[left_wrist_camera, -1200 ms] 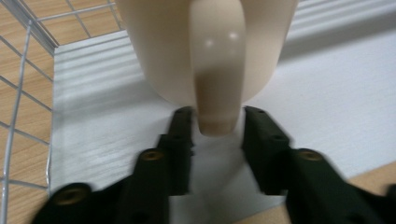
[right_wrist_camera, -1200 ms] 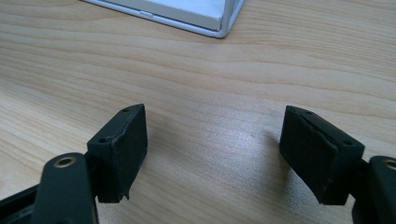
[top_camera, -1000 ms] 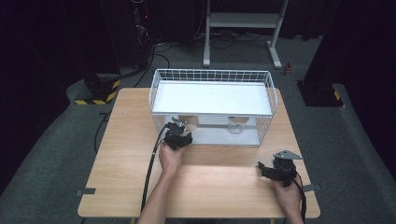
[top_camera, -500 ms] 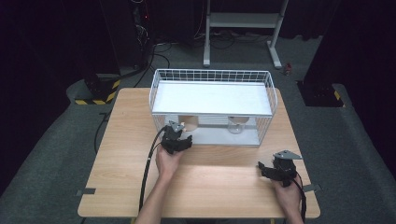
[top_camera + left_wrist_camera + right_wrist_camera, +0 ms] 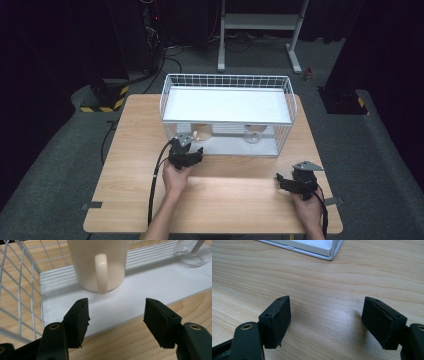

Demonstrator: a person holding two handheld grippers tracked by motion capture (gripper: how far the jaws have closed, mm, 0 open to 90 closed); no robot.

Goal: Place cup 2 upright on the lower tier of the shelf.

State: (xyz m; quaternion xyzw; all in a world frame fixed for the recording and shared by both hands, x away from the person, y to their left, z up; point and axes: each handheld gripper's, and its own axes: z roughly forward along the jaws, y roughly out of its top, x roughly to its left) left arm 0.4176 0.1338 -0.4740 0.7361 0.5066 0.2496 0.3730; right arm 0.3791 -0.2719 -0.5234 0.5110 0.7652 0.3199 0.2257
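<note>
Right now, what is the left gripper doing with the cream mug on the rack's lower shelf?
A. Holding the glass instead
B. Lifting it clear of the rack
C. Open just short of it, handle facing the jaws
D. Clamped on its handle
C: the left gripper stands open with bare white shelf between its jaws, and the cream mug stands beyond them, its handle turned toward the gripper.

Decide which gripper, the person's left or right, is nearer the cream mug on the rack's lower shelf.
Left. The left gripper sits just in front of the mug, jaws open toward its handle. The right gripper rests far off, near the table's front right corner.
</note>
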